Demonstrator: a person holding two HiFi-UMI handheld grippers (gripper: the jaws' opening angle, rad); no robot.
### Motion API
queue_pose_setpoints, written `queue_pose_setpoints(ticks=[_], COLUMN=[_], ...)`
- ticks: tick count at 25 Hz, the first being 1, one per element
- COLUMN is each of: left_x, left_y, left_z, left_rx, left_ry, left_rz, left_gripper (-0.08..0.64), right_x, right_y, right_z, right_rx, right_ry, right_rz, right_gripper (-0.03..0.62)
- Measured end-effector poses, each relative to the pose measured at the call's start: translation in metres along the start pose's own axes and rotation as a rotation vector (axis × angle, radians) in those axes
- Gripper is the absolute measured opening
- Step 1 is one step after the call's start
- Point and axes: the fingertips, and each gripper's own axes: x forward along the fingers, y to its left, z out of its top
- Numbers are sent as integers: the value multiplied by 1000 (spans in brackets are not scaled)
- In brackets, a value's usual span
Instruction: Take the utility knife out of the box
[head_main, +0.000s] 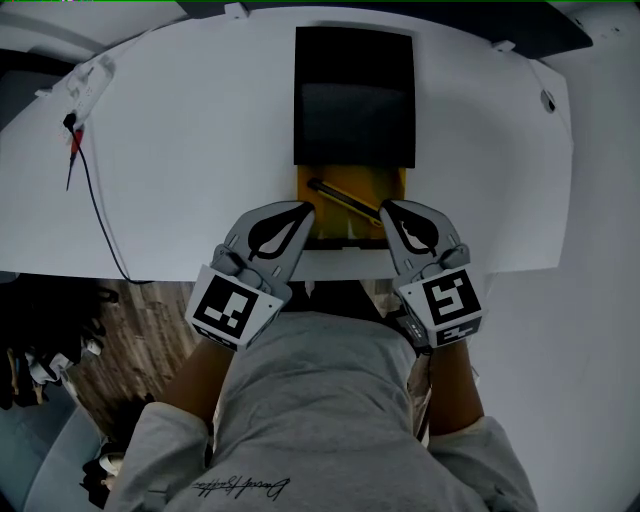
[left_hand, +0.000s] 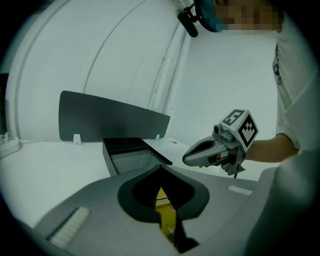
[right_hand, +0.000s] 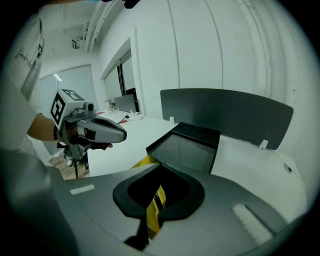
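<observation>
Item: box (head_main: 354, 95); black outer case standing at the middle of the table (head_main: 200, 150), with a yellow tray (head_main: 331, 222) sticking out of its near end towards the person.

Item: utility knife (head_main: 343, 199); yellow and black; lying slantwise in the yellow tray, far end to the left, near end to the right; not held by either gripper.

Item: left gripper (head_main: 304, 209); grey, with a marker cube at its back; tip at the near left corner of the tray, just beside the knife; whether it touches the tray cannot be told; in its own view the jaws (left_hand: 160, 168) stand together, with only a thin slit of yellow showing through, and nothing is clamped.

Item: right gripper (head_main: 385, 207); the same build; tip at the near right corner of the tray, close to the knife's near end; jaws (right_hand: 161, 165) together and empty, pointing down at the yellow tray; seen from the left gripper view (left_hand: 187, 159) its tip is closed to a point.

Item: dark panel (right_hand: 225, 110); upright along the far edge of the table, behind the box.

Item: black cable (head_main: 92, 195); with a red clip, trailing over the left part of the table and off its near edge.

Item: person; grey shirt (head_main: 320, 400), bare forearms, standing against the table's near edge; wooden floor (head_main: 130, 330) at lower left.
</observation>
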Motion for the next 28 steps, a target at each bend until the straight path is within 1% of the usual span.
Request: queue_pose_setpoints(ticks=[4,7,10,14,17,22,28], left_x=[1,1,0,1,2,3,4], left_y=[5,8,9,12,13,18,21], left_z=[-1,-6,-11,-15,-20,-23,-29], left_rx=[0,-1,-28,-37,-60,-71,-86], left_ry=[-14,11,45,51,73,78,77], left_rz=[2,5,6,9,13,16,22], left_gripper=[2,2,2,2,2,2,2], right_x=[14,24,33,43,50,60,69], right_y=[4,7,9,10,11,13,17], right_z=[-12,-19,-27,-36,-43,-52,-64], right_rx=[-39,-72,-95,-121,-147,-182,-241], right_ry=[49,82,115,154,184,238,306], right_rz=[20,37,50,68,79,87,93], right_gripper=[14,15,15,15,15,17,44])
